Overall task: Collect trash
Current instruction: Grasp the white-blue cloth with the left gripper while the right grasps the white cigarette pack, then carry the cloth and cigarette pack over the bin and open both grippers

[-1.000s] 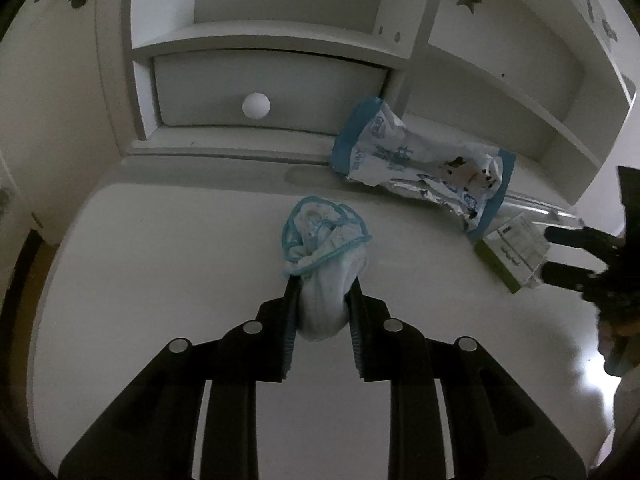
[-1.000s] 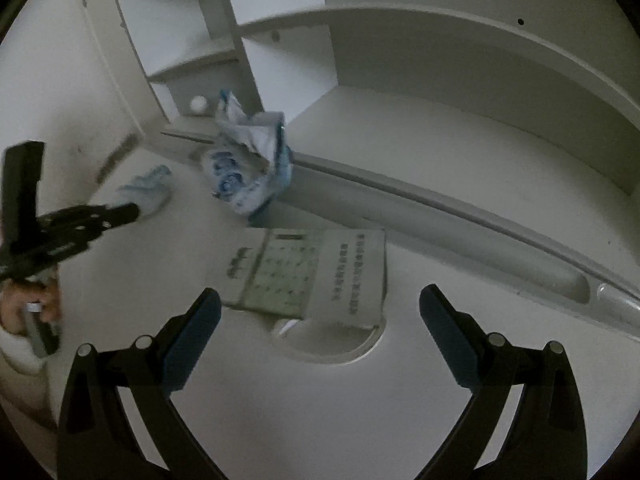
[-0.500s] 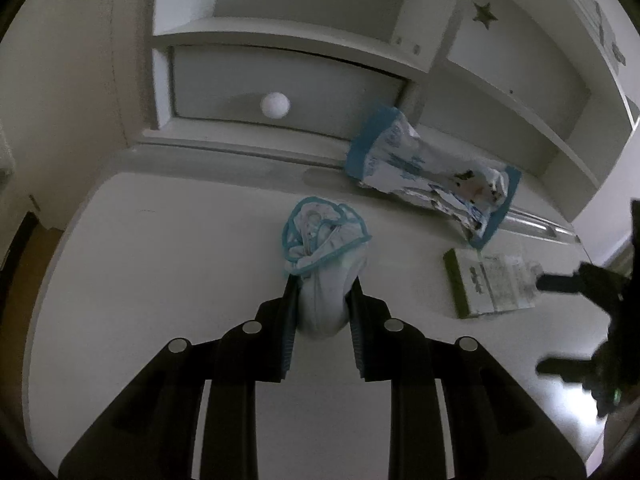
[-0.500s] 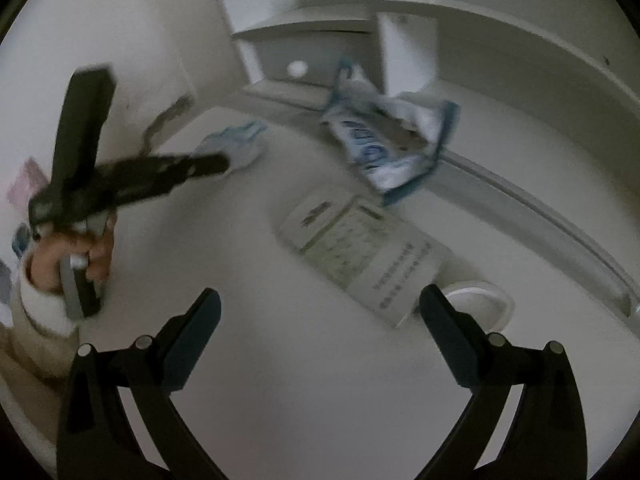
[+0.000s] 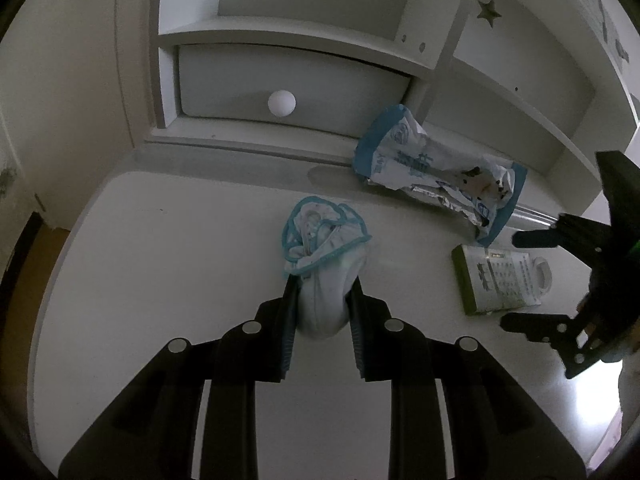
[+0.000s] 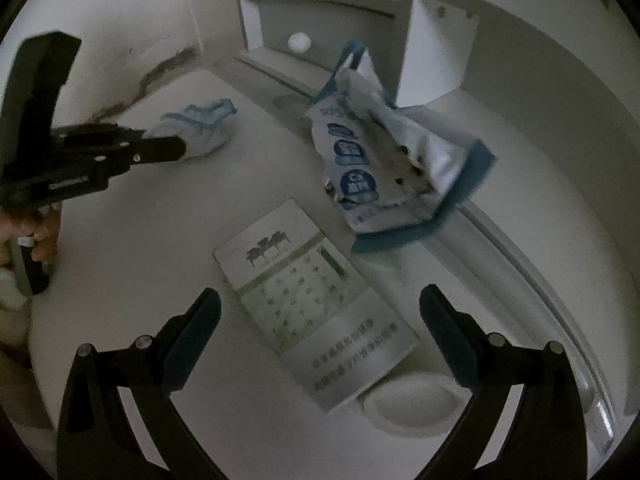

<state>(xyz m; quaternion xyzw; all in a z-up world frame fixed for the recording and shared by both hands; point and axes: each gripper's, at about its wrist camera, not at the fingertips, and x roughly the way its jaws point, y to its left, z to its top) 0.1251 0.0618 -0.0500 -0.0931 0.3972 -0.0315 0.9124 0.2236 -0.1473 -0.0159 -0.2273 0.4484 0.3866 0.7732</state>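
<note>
Only right wrist view shows person's hand; left gripper pinching crumpled wrapper, right gripper spread.

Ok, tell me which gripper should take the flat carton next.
Right. The right gripper is open and empty with the flat carton between its fingers, while the left gripper is shut on the crumpled wrapper.

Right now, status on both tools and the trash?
Left tool shut on crumpled wrapper. Right tool open over flat carton. Torn bag beside it, nothing blocking.
</note>
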